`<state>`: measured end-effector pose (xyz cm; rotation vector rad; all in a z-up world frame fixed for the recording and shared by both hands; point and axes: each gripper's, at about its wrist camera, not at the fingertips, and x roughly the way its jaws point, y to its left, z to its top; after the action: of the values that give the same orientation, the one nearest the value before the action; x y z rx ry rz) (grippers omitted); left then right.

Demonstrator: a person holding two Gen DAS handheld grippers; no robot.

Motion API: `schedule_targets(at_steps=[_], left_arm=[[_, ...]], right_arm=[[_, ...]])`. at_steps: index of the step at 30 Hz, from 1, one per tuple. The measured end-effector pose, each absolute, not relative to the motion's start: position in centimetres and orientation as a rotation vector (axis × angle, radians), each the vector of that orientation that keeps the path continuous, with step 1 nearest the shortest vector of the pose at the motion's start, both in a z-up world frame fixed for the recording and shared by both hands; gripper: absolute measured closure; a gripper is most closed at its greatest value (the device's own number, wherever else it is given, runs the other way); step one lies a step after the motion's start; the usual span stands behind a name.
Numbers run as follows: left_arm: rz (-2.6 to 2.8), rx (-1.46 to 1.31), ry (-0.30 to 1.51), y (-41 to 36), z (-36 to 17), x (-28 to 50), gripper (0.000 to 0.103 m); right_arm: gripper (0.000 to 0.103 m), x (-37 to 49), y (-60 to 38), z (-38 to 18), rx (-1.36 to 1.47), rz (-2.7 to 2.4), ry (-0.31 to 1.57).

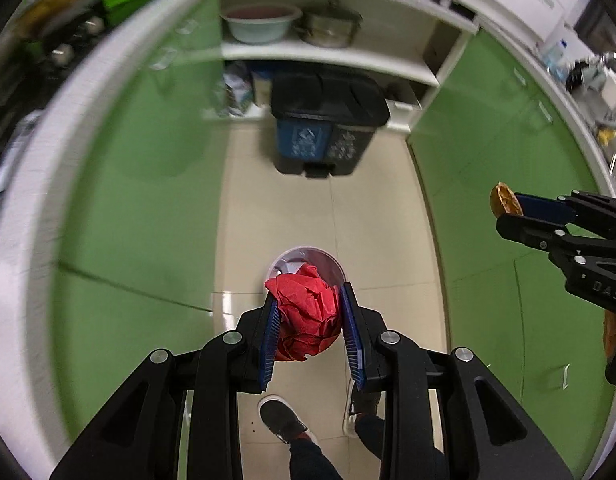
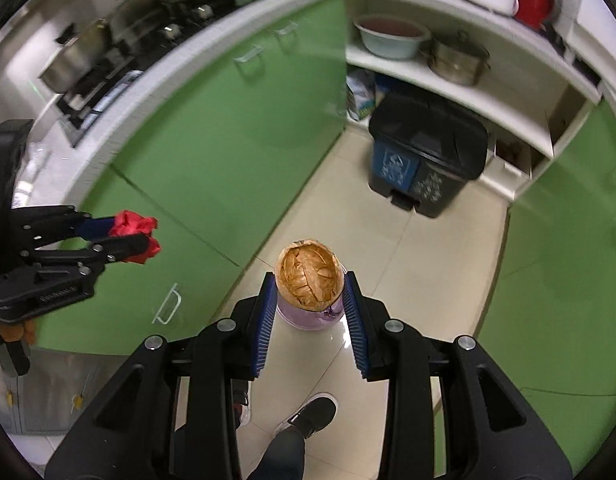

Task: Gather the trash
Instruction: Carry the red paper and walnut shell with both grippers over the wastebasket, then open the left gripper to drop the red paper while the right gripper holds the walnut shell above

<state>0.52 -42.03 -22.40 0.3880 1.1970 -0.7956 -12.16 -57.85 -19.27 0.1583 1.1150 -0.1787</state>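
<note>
Along the left wall runs a worktop [image 2: 120, 92] with a stove [image 2: 108, 68] and a pan [image 2: 72, 68]; only the right wrist view shows these clearly, while the left wrist view blurs them. The left claw [image 1: 309, 312] is clenched on one crumpled red paper ball [image 1: 308, 316], held above one small pale wastebasket [image 1: 331, 264] on the tiled floor [image 1: 387, 240] between the green cabinets [image 1: 148, 200]. From the right wrist view that same claw appears at the left, the red paper poking out past its tips. The right claw [image 2: 309, 296] grasps one round brown crumpled wad [image 2: 309, 280], also above the wastebasket, whose lilac wall shows just beneath it. The left wrist view sees this wad only edge-on at the far right. Further back stands one black pedal bin [image 2: 423, 160] with a blue panel and a grey panel, at the foot of open shelves [image 2: 447, 88] holding one basin [image 2: 391, 36] and one metal pot [image 2: 457, 60]. Two dark shoes [image 1: 282, 416] stand on the floor below.
</note>
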Motion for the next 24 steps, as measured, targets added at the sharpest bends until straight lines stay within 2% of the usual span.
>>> schedule_targets(at_steps=[13, 18, 24], left_arm=[[-0.856, 0.501, 1.297, -47.7, -38.8, 2.5, 0.074], [-0.854, 0.505, 1.322, -48.2, -43.0, 2.9, 0.074], [-0.855, 0.495, 1.322, -48.3, -44.2, 3.3, 0.07]], right_arm=[[0.07, -10.9, -62.5, -34.6, 0.244, -0.211, 1.159], [0.07, -10.3, -63.3, -38.3, 0.257, -0.207, 1.17], [0.07, -10.1, -63.6, -40.3, 0.264, -0.205, 1.171]])
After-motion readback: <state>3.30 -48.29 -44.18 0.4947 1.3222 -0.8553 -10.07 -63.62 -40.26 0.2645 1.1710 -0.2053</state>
